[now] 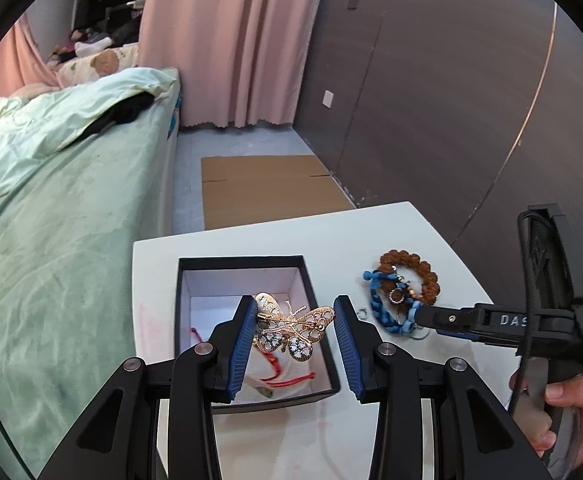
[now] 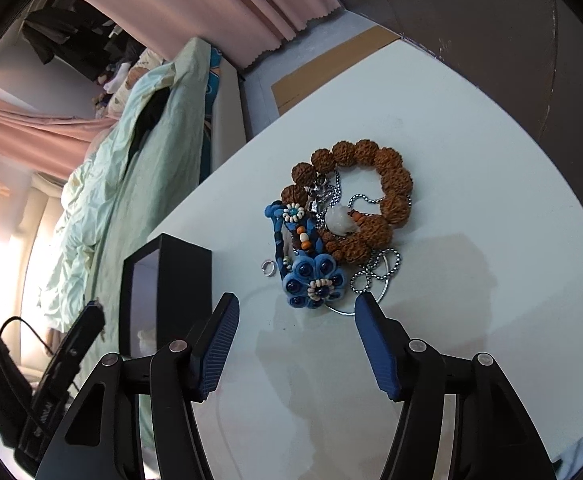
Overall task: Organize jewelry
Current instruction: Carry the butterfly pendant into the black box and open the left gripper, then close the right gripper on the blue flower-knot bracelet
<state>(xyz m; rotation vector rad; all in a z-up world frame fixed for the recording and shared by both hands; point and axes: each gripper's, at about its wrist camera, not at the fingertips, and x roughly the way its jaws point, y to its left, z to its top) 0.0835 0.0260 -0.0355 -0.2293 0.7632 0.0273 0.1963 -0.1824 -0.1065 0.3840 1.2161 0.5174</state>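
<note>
Bedding [image 1: 43, 208] lies far left. Left gripper [image 1: 295, 320] pinches a gold butterfly brooch [image 1: 293, 330] above the black box [image 1: 179, 320]. Rightward on the white table [image 2: 471, 160], the right gripper [image 2: 295, 312], jaws apart and empty, hovers near the tangled blue flower necklace [image 2: 315, 280] and brown bead bracelet [image 2: 387, 176].

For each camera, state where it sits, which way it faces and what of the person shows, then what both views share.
Left wrist: on the left tool, facing down over the black box; its fingers hold a gold butterfly brooch. The right tool and a hand show.
Right wrist: on the right tool, jaws apart, facing down at the blue beaded flower piece and brown bead bracelet.
Shared: white table, box, jewelry pile, bed.
</note>
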